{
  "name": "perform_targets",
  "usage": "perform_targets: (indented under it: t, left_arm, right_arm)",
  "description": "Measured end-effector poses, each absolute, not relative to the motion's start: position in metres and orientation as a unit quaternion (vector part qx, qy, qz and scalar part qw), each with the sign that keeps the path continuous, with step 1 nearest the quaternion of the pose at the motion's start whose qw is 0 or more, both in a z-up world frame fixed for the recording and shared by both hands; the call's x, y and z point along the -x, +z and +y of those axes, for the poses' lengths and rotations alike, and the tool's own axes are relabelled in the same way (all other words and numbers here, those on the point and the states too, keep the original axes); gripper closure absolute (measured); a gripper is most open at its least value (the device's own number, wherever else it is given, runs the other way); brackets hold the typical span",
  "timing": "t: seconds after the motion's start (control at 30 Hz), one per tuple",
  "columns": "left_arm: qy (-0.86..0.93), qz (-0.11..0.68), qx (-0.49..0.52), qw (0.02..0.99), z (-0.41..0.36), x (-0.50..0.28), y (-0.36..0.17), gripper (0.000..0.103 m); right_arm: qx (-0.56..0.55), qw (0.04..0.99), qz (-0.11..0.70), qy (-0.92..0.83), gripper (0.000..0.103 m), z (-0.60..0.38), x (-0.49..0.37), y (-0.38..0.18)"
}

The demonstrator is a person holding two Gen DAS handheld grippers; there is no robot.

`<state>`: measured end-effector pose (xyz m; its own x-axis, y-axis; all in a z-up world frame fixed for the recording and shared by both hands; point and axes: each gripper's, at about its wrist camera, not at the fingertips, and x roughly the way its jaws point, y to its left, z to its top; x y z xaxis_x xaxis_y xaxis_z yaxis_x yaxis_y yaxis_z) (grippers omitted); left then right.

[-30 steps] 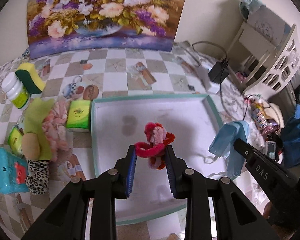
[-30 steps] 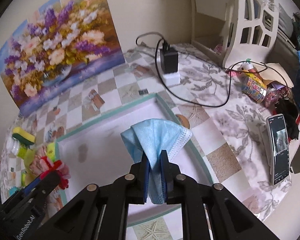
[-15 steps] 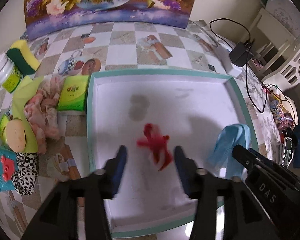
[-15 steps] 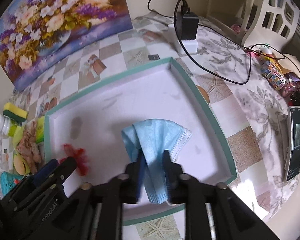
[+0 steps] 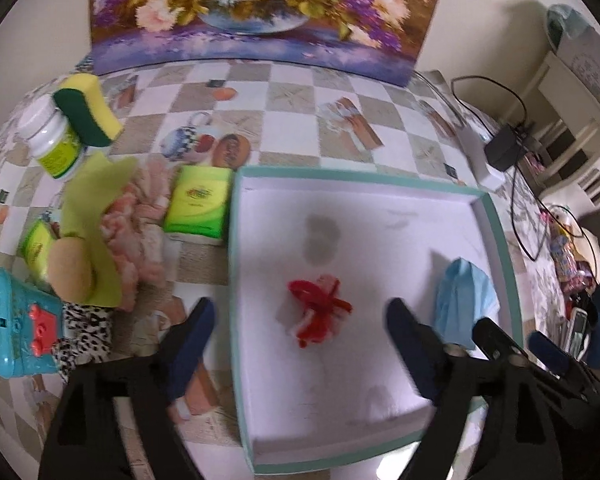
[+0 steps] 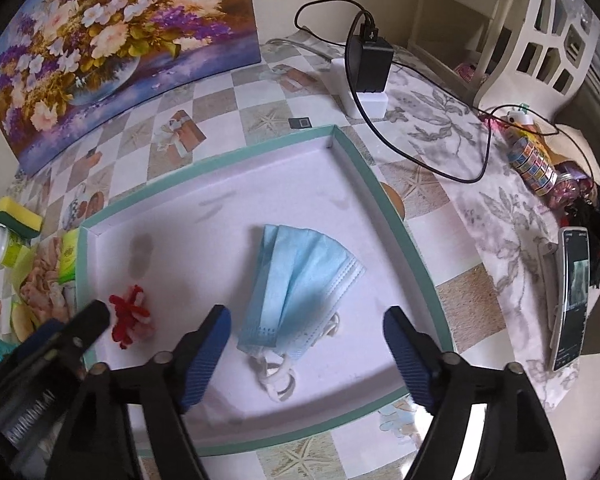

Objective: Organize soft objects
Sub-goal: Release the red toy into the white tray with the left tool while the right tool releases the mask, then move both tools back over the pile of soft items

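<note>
Change: both claws, clamped a second ago, now gape with their loads dropped.
Left claw: spread wide above the red yarn toy lying mid-tray.
Right claw: spread wide over the blue face mask lying flat in the tray's right half.
Left view only: teal toy, green tissue pack, sponge on the worktop.
Right view only: phone, charger.
Writing: tissue label unreadable.
</note>
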<state>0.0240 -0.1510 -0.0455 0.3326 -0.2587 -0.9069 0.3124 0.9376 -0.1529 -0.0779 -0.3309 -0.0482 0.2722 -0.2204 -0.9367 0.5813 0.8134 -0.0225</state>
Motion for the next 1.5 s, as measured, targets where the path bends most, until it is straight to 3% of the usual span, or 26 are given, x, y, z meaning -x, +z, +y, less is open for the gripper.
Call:
perform_targets:
  t: [0.07, 0.1, 0.73, 1.5]
  left_arm:
    - [-0.163, 0.541, -0.026, 0.824, -0.146, -0.027, -0.044, 0.005]
    - [-0.157, 0.535, -0.025, 0.830, -0.142, -0.028, -0.042, 0.002]
    - [-0.103, 0.479, 0.021, 0.871, -0.065, -0.058, -0.002, 0.000]
    - [0.021, 0.493, 0.082, 0.866, 0.087, -0.094, 0.014, 0.000]
  right_arm:
    - [-0.158, 0.781, 0.543, -0.264, 0.000, -0.331, 0.078, -0.047]
    - [-0.155, 0.781, 0.541, -0.269, 0.000, -0.331, 0.078, -0.047]
    - [-0.178, 0.795, 0.520, -0.257, 0.000, -0.324, 0.078, -0.037]
    - [-0.151, 0.868, 0.444, -0.162, 0.000, -0.233, 0.031, 0.022]
